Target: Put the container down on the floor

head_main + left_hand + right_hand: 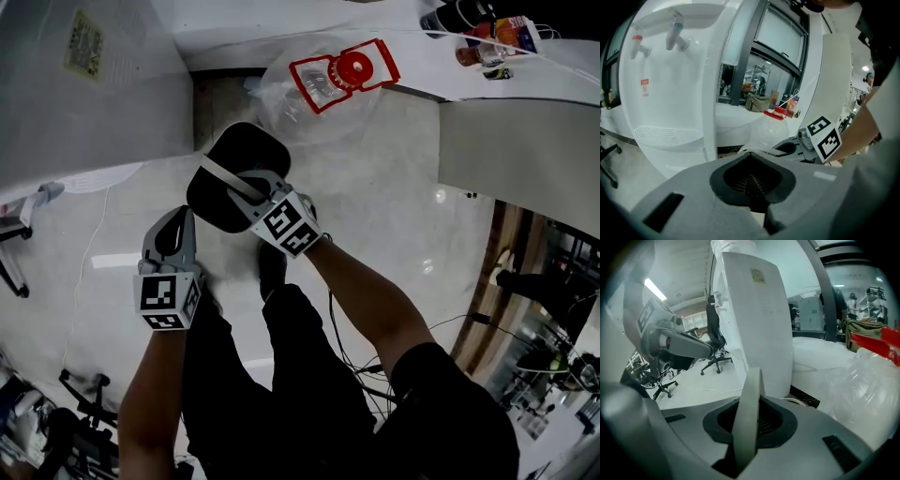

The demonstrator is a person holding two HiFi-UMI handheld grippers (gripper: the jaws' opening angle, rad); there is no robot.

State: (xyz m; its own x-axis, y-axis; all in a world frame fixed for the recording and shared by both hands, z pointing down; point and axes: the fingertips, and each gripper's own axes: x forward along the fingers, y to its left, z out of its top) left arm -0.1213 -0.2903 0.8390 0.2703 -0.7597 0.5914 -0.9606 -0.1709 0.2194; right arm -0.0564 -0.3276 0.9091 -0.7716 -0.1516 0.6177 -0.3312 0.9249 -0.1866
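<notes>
The container (314,98) is a large clear plastic water jug with a red cap (354,66) and red handle; it sits low in front of me, near the foot of a white counter. It also shows in the right gripper view, as the jug (862,390). My right gripper (234,175) is just short of it, shut on a grey strap (747,408) that runs up between its jaws. The strap (228,180) crosses the black jaw housing. I cannot tell whether the jug rests on the floor. My left gripper (173,234) hangs lower left, shut and holding nothing.
A white water dispenser (670,93) with two taps stands at the left, close to the jug. The white counter (487,70) at the upper right carries bottles. An office chair (715,336) stands farther off. Pale glossy floor (384,206) lies below, with cables near my legs.
</notes>
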